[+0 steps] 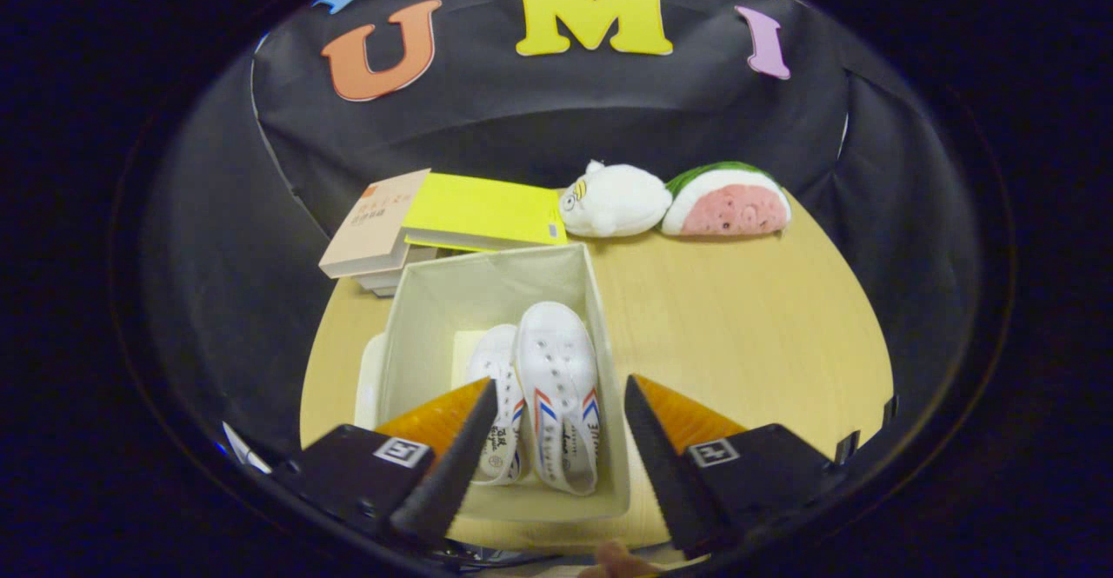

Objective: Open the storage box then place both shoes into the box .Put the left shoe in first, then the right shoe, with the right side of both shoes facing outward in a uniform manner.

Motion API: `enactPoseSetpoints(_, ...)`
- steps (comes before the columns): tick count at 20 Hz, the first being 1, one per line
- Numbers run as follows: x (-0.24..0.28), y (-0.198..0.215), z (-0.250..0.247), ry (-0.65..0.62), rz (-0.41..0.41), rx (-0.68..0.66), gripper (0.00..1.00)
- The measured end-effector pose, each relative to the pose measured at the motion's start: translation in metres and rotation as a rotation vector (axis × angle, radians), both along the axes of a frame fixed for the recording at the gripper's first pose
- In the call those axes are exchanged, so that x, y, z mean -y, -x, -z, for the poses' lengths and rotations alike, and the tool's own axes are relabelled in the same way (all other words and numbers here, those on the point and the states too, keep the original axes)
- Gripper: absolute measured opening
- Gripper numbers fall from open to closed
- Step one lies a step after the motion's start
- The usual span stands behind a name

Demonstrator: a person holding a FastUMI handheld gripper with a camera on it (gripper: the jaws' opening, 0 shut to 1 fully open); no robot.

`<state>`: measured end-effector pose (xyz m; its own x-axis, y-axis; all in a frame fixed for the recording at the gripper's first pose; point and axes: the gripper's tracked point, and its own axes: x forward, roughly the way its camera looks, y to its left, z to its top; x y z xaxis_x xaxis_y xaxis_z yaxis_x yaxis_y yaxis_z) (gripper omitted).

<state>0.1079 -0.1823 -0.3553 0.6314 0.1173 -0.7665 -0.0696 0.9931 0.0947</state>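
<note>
The gripper hangs over the near end of the storage box with its two fingers spread wide and nothing between them but air; both shoes sit below the gap. The wide spread reads as a let-go posture, judged from the fact that no finger touches either shoe.

The storage box is an open-topped, cream fabric bin with soft, straight walls, standing on the pale wood-grain desk. Its lid seems to lie flat beside it at 9 o'clock, though only a pale edge shows. Inside, the two white canvas shoes lie side by side, toes pointing to 12 o'clock. The left-hand shoe lies lower and is partly hidden behind the finger at 7 o'clock. The right-hand shoe rests against it and shows rows of eyelets and red-and-blue stripes at its sides. Which foot each shoe is for cannot be told from here. With both in the bin, the placing looks done or nearly so.

The fingers are dark, ridged wedges with orange backs.

Beyond the box, at 11 o'clock, a tan book and a yellow book lie stacked. At 1 o'clock, a white plush toy and a watermelon-slice plush rest at the desk's far edge.
</note>
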Motion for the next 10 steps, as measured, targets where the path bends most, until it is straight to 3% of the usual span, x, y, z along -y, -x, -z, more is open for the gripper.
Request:
enactPoseSetpoints(1,-0.001,0.0,0.0,0.008,0.004,0.018,1.0)
enactPoseSetpoints(6,0.016,0.009,-0.015,0.004,0.049,0.082,1.0)
enactPoseSetpoints(10,0.028,0.018,-0.05,-0.051,0.084,0.226,1.0)
